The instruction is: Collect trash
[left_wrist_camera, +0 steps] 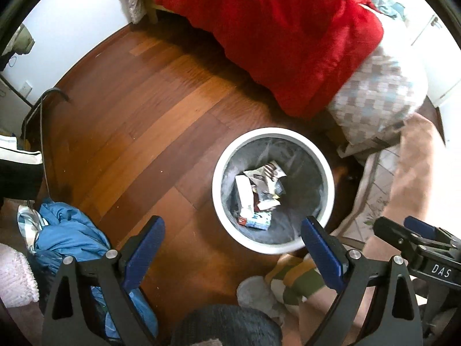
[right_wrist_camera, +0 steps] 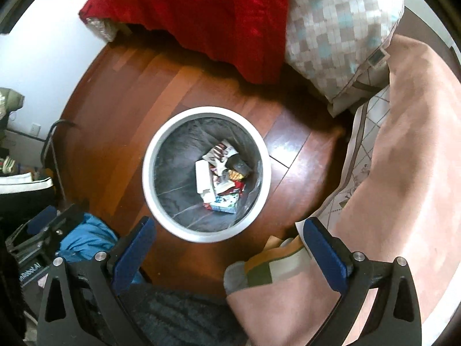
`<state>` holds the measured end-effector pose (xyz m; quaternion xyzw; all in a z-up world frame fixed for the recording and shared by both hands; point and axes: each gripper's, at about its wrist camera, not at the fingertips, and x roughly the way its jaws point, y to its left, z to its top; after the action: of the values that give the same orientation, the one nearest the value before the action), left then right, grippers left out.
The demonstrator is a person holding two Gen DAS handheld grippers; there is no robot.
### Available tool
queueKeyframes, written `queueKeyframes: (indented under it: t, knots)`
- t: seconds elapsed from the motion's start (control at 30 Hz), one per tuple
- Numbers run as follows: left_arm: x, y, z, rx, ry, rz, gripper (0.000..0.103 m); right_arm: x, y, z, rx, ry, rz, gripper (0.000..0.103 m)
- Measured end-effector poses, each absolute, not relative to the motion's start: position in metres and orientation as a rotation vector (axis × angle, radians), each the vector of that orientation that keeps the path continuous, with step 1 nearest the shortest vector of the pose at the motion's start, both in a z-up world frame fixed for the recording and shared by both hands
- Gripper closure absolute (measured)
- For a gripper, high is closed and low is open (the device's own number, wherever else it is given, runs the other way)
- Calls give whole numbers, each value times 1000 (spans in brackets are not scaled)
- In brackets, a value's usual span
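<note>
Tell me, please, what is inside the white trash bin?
The white trash bin holds a grey liner, a white box, crumpled wrappers and a blue-white carton. Anything underneath this pile is covered.

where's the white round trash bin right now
The white round trash bin stands on the wooden floor in both wrist views, just ahead of the open tongs, near the red blanket.

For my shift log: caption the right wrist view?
Open right gripper above white trash bin holding wrappers, on wood floor beside red blanket.
</note>
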<state>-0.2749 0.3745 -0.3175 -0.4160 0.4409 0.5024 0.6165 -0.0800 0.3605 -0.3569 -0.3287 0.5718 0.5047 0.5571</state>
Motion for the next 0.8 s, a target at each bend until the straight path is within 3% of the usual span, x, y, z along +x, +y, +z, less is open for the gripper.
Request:
queueKeyframes:
  t: [0.8]
  knots:
    - [-287, 309, -140, -939, 784, 937, 7, -99, 284, -146, -586, 1307, 1528, 0]
